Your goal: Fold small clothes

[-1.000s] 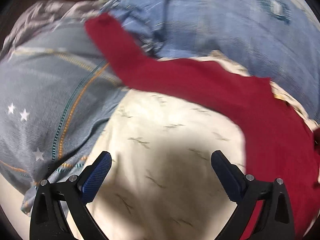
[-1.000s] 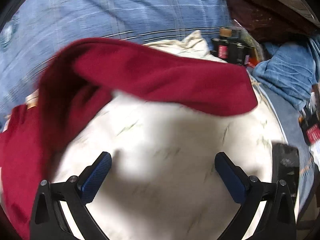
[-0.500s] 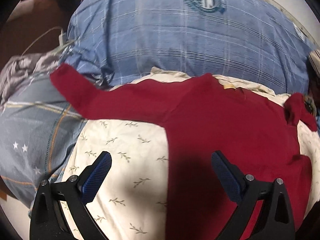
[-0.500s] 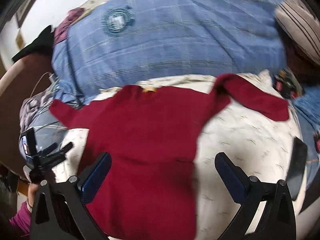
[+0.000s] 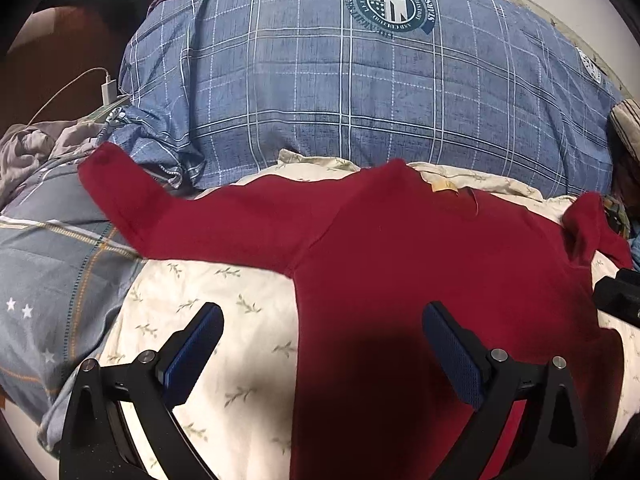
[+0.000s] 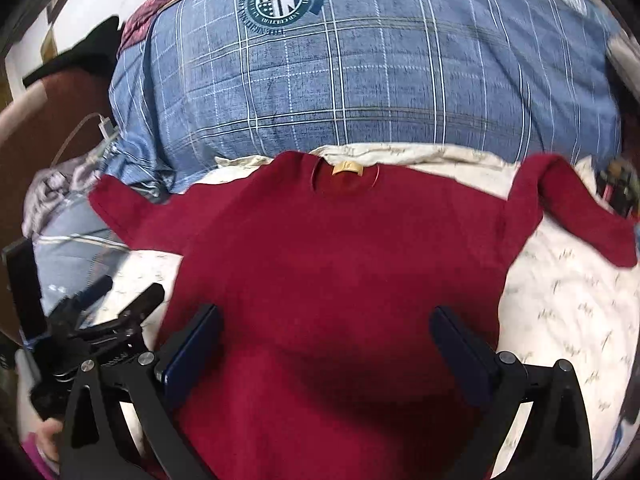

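Right wrist view: a blue plaid quilt (image 6: 360,80) with a round printed emblem fills the upper half of the frame. Below it, a cream sheet with a small leaf print (image 6: 568,300) covers the bed surface. On this sheet lies the red long-sleeved sweater (image 6: 332,272), spread flat at frame centre. Its collar, with a tan label (image 6: 347,168), points toward the top of the frame, next to the quilt; its hem lies at the bottom edge. The body's long axis runs vertically in the frame. One sleeve extends to the left edge, the other bends down toward the right edge.

The right gripper (image 6: 326,344) hovers over the lower body of the sweater, its tongs spread wide and holding nothing. The left gripper (image 6: 108,312) appears at the lower left, over the sheet beside the sweater; it is blurred there.

Left wrist view: the left gripper (image 5: 323,350) has its tongs spread wide, empty, straddling the sweater's left side edge (image 5: 298,320). A white charger plug (image 5: 108,90) with cable sits at the upper left.
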